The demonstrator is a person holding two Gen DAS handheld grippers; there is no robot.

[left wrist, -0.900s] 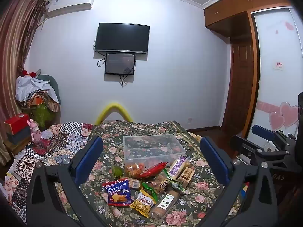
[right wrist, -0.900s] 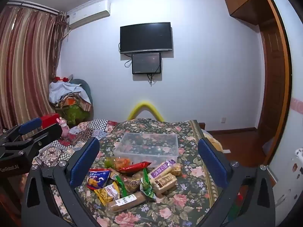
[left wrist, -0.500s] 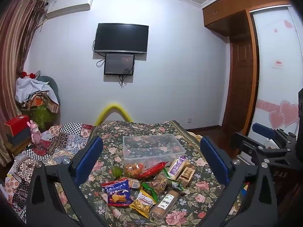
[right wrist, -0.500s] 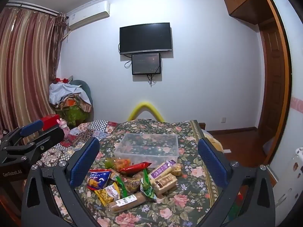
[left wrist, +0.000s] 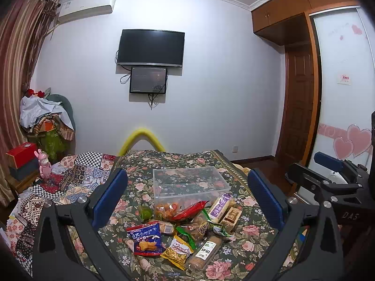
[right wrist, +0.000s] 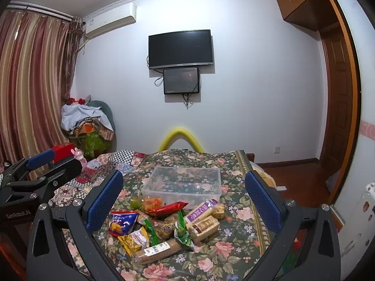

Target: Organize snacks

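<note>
Nothing has shifted since a moment ago: both my left tool point(left wrist: 187, 194) and right tool point(right wrist: 184, 193) hover spread wide, holding nothing, above the snack pile point(left wrist: 187, 229) on the flowered bed point(left wrist: 248, 243). Just behind it sits the clear plastic bin point(left wrist: 189, 182), unfilled. Best I lower onto one outer packet first.

White walls, 1 black television point(left wrist: 150, 47) with 1 smaller screen point(left wrist: 148, 79) below it. Air conditioner point(left wrist: 86, 6) high on the left, striped curtains point(right wrist: 30, 86), wooden door point(left wrist: 298, 107), overhead cabinets point(left wrist: 281, 11), floral bedspread point(left wrist: 253, 231).
</note>
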